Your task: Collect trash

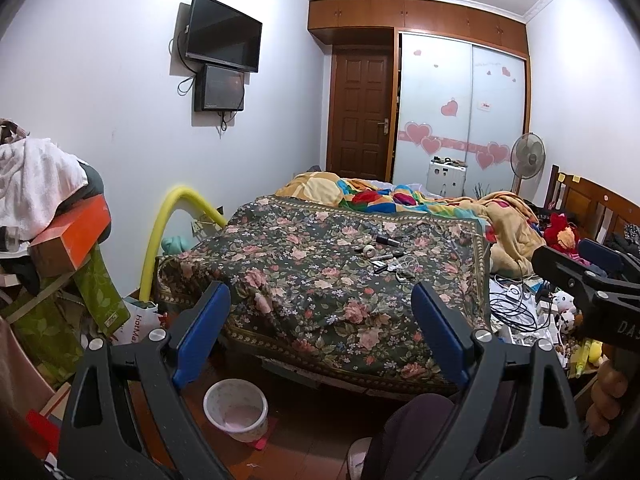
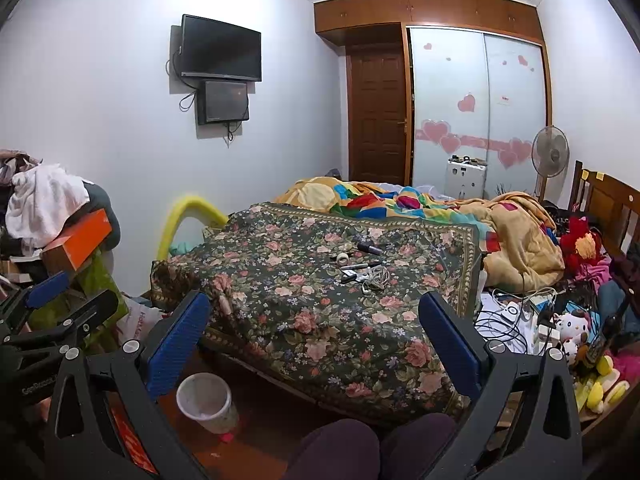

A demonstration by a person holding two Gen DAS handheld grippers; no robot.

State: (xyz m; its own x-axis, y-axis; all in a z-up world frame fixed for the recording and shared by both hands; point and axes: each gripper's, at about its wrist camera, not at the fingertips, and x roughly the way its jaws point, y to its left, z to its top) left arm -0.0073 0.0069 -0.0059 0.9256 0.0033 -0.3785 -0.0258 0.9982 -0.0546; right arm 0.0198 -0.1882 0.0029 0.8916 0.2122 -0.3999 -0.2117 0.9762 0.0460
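Note:
Small items lie on the floral bedspread: a tape roll, a dark tube, markers and a tangle of white cable. They also show in the right wrist view: the tape roll, tube, markers, cable. A white waste bin stands on the floor by the bed foot, also in the right wrist view. My left gripper is open and empty, short of the bed. My right gripper is open and empty too.
A cluttered pile with an orange box and white cloth stands at the left. Cables, chargers and plush toys crowd the bed's right side. A crumpled quilt lies beyond. The person's knees are below.

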